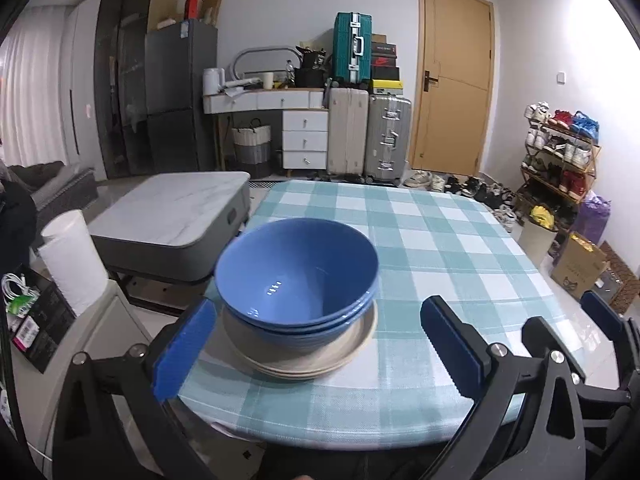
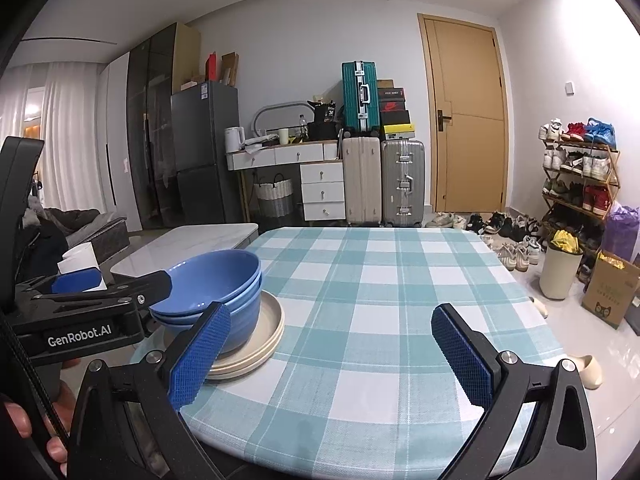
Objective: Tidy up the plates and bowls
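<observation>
Blue bowls (image 1: 297, 276) nested on beige plates (image 1: 304, 360), table's (image 1: 440, 248) near-left corner. Left gripper (image 1: 316, 344) & right gripper (image 2: 332, 350) both spread wide, empty. Bowl count unclear, maybe three; plates partly hidden.

A tabletop (image 2: 380, 300) with rounded corners carries the things, covered by a cloth (image 1: 440, 248) checked in pale teal and white that hangs over the near edge. Directly on the cloth lies one stack of beige plates (image 1: 304, 364), shallow with raised rims, set by the tabletop's near left corner. On the plates sit nested blue bowls (image 1: 298, 276), upright and open upward; how many there are cannot be told for certain. To the right of the plates and beyond them, toward the far edge, only checked cloth shows.
</observation>
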`<state>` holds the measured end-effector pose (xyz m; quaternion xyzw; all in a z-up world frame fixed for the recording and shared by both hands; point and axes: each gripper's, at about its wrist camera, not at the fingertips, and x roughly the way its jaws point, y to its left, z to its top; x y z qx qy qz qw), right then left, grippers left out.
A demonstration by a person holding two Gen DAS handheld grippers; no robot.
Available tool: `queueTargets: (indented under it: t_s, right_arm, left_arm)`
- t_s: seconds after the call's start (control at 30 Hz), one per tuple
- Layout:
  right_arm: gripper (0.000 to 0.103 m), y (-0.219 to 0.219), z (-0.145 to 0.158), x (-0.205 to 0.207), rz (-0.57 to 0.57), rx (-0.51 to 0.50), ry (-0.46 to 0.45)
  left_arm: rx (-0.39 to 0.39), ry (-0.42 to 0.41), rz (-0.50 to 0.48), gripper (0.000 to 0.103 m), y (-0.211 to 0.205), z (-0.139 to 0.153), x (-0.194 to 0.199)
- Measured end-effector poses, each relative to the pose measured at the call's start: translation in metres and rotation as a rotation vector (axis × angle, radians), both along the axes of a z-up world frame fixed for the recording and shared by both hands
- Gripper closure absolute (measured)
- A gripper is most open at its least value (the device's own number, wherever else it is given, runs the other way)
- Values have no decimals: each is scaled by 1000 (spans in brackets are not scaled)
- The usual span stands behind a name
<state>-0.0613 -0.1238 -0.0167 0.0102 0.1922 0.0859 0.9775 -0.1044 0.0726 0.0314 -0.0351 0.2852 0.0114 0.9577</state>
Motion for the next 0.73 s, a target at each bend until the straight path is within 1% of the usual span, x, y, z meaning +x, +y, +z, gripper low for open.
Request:
queueTargets:
  t_s: [0.07,0.17,0.33,0.4,0.53,0.63,0.73]
  right_arm:
    - [1,0,1,-1,1,-2,3]
    - [1,1,1,-1,1,-14,4]
    - [1,1,3,-3,-3,-23,-7]
    - [1,1,4,-3,-5,-22,-5]
    - [1,2,4,-4,-3,-22,0]
    - [1,2,3,-3,-3,-20,6]
    - [1,1,1,-2,-3,-14,12]
  left_arm:
    - [-8,17,-8,0,-1,-1,1]
    - [-4,8,3,0,-1,0,2]
    - [-21,-3,23,0,5,0,2]
    - [-23,-13,21,0,6,0,0]
    - [-34,-1,11,0,7,-3,-1]
    - [-13,-4,11,0,5,-4,-1]
    - [30,-40,18,0,-1,-3,-5]
